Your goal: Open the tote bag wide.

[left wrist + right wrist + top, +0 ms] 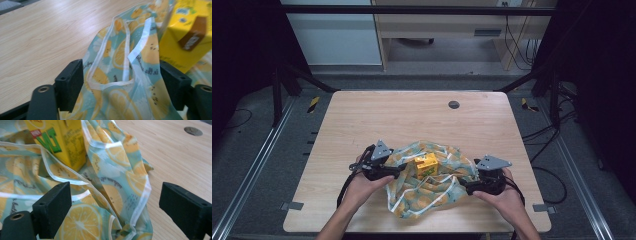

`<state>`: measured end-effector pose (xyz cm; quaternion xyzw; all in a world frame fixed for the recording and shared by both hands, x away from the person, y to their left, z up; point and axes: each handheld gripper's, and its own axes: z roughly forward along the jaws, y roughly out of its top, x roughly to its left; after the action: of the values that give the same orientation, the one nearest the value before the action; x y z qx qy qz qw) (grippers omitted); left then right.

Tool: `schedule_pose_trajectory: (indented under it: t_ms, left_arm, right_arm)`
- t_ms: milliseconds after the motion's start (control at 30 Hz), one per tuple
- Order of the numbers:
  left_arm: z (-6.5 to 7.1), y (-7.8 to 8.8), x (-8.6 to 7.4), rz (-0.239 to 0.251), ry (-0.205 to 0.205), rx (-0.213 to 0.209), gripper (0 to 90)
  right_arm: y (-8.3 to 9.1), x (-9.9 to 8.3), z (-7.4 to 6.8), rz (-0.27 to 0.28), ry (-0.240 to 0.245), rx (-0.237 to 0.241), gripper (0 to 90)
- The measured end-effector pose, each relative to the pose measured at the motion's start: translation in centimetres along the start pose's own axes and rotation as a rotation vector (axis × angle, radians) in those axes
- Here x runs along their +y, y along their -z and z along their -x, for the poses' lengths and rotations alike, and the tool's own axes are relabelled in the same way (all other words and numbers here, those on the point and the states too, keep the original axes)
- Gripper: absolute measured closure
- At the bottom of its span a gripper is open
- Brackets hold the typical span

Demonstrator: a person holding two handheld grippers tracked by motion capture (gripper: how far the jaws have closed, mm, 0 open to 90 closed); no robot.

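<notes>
Lemon-print bag (427, 187) crumpled, long axis across table between wide left tongs (399, 171) and right tongs (464, 186).

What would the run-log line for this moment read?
left gripper: open, bag fabric between fingers | right gripper: open at bag edge | yellow carton: upright on lemon-print bag

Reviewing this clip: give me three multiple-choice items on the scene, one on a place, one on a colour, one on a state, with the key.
1. Where does the carton stand?
A. on the bag
B. on the floor
C. on bare wood at the table's far edge

2. What colour is the carton?
A. red
B. yellow
C. white

3. How do the left gripper jaws stand?
A. clamped on the carton
B. pressed together
C. apart

Key: A, the lemon-print bag spreads under it; B, its faces are yellow; C, bag fabric hangs loose between the spread jaws.
</notes>
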<state>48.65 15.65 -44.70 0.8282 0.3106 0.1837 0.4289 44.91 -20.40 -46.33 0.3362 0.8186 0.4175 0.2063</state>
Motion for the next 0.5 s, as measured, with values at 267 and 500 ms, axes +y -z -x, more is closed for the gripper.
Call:
schedule_pose_trajectory:
  t_ms: [267,500]
  left_arm:
    - [1.0,1.1,0.9,0.034,-0.015,-0.037,19.1]
    - [-0.6,3.2,0.8,0.033,0.002,0.042,16.0]
  right_arm:
    - [0.9,0.8,-0.2,0.023,0.011,-0.003,9.3]
    - [2.2,1.0,0.9,0.063,-0.012,-0.045,6.0]
